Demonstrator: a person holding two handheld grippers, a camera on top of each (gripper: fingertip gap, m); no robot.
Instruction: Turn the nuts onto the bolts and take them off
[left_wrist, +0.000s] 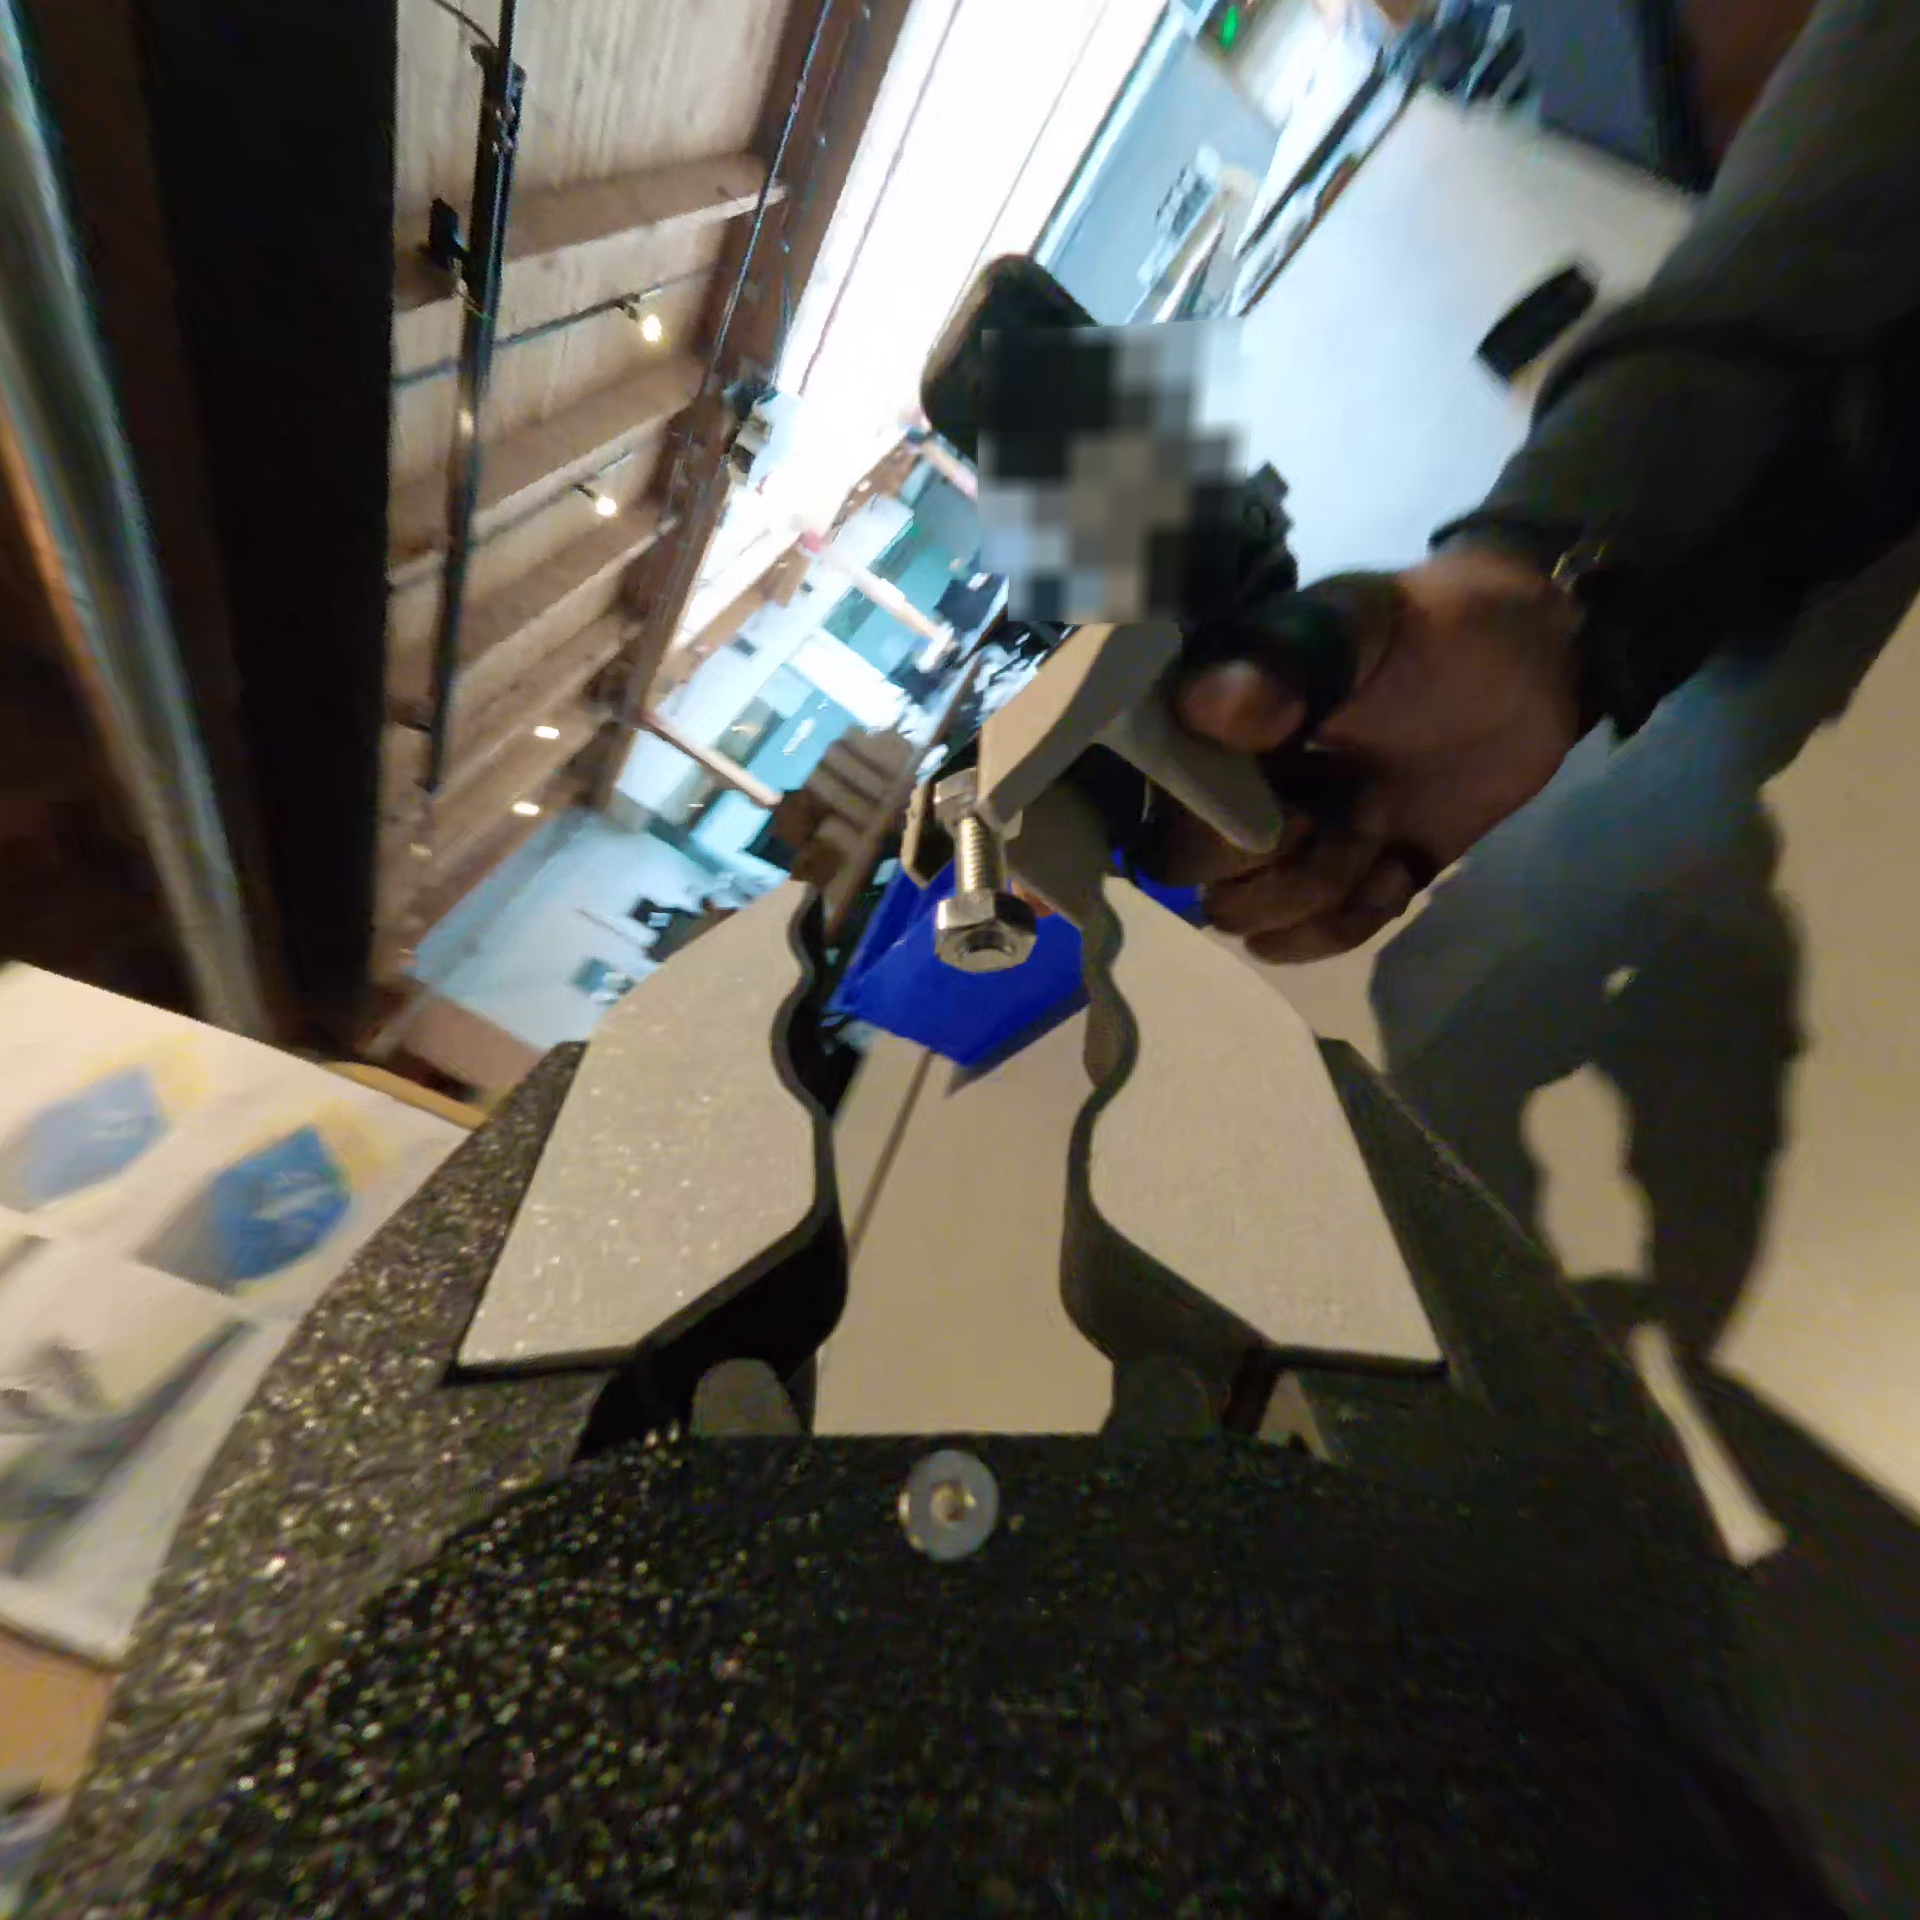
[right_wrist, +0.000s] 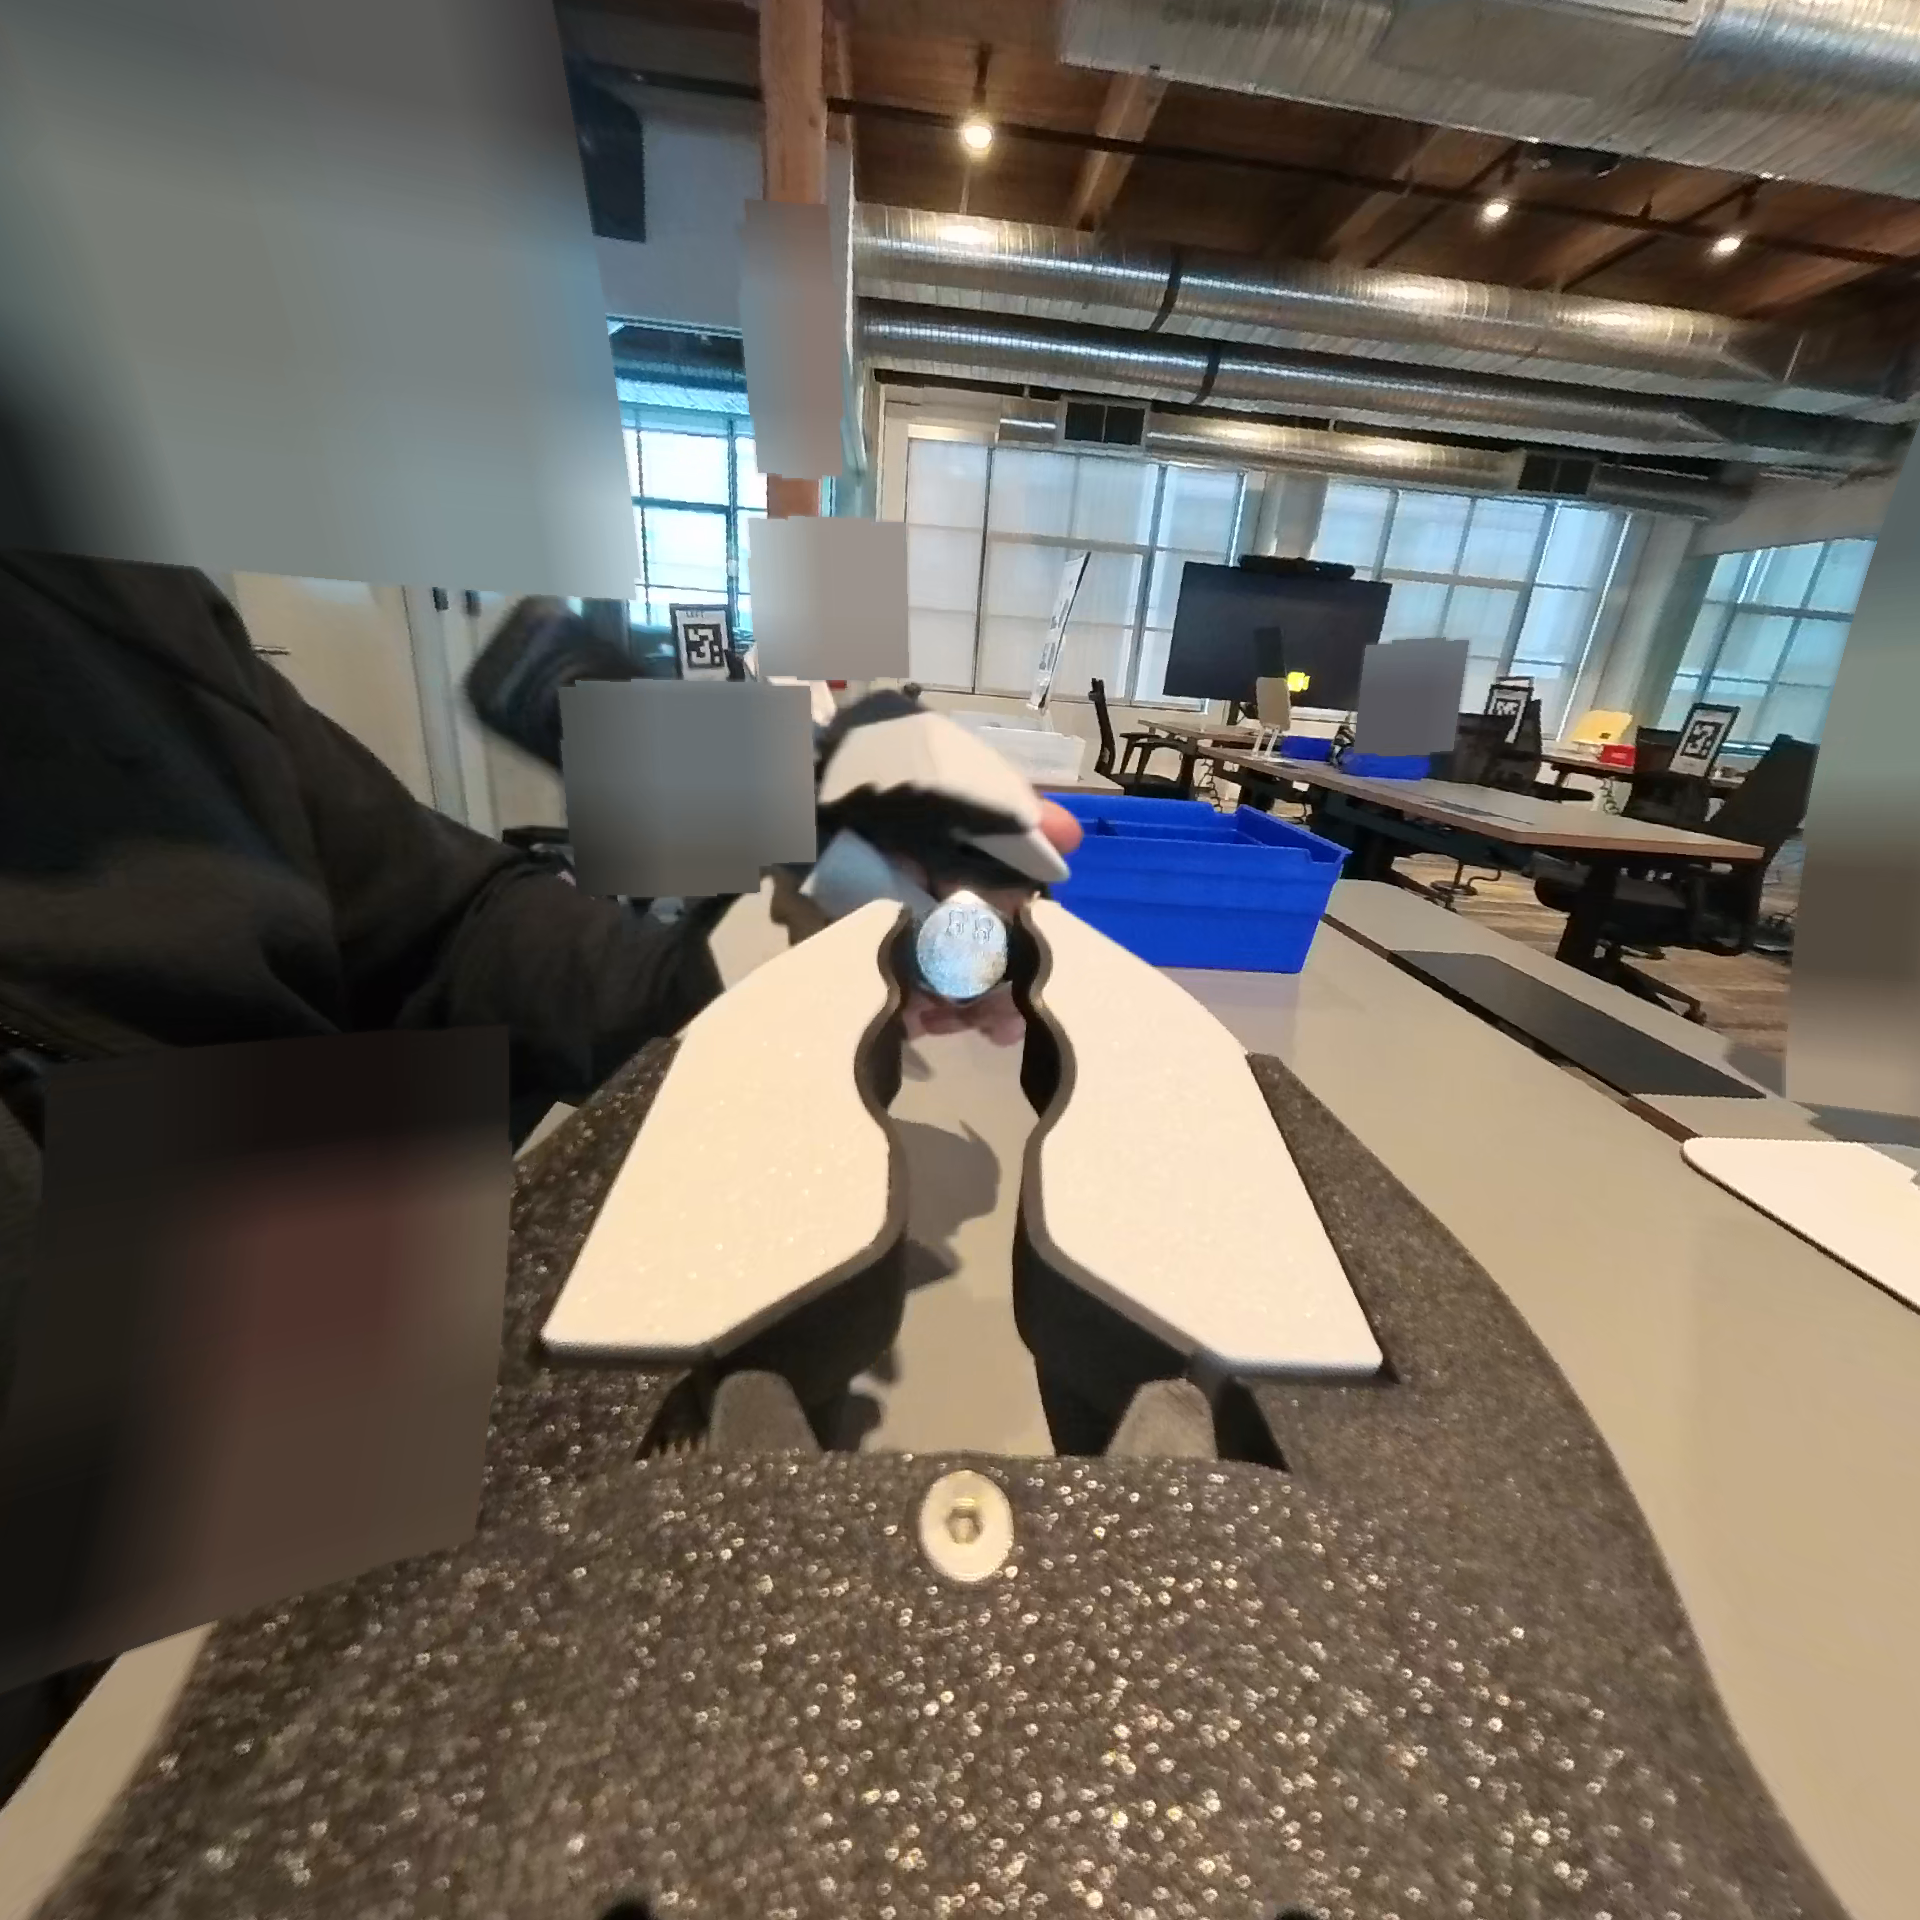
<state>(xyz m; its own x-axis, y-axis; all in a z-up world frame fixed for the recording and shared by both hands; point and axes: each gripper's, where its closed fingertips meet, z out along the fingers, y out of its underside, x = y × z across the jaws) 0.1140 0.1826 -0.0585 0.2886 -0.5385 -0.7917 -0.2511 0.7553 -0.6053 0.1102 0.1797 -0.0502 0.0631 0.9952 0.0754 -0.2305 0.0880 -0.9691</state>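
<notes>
Nearest us, our left gripper (left_wrist: 951, 940) has its fingers spread, empty. Beyond it, our right gripper (left_wrist: 961, 821) pinches the bolt (left_wrist: 975, 857) by its head, held above the table. The nut (left_wrist: 982, 928) sits at the thread's tip; next, we judge, the left fingers must close on it and turn.

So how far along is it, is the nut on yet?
Done: the right gripper clamps the bolt by its head, and a nut sits on the thread's very tip. In hand: the left gripper is open around that nut, not pinching it. Left: nearly all the thread is bare. I can't tell whether it's going on or coming off.
</notes>
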